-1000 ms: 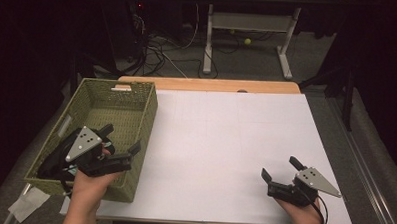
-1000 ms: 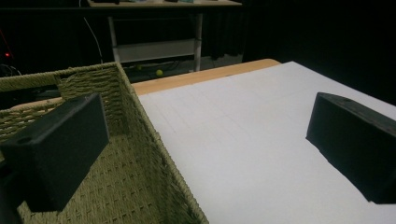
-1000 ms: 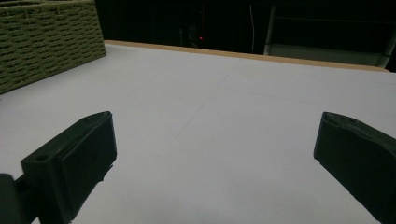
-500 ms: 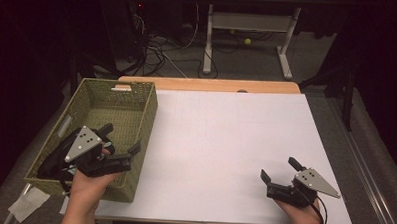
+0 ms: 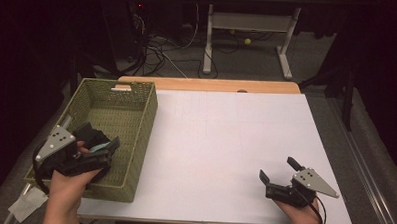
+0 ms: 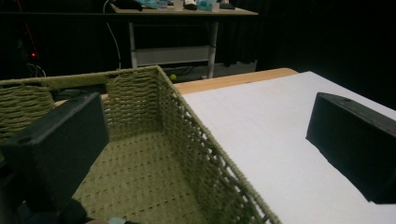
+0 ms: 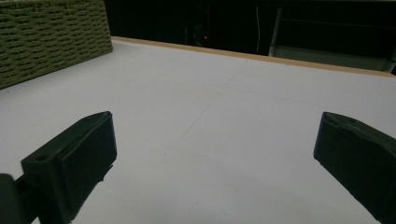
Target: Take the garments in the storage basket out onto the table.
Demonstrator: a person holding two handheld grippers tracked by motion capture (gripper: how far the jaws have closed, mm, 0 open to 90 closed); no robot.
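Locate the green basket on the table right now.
In the high view the basket stands at the table's left edge, with the left claw straddling its near right wall; the right claw is far across, near the front right corner.

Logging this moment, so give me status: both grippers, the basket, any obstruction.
Left gripper open, over the green basket. Right gripper open, low over the white table. Basket shows no contents. No obstruction.

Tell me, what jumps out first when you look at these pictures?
The green woven basket at the table's left edge stands out first, with the left gripper open over its near end. Next comes the big white table, where the right gripper sits open near the front right corner.
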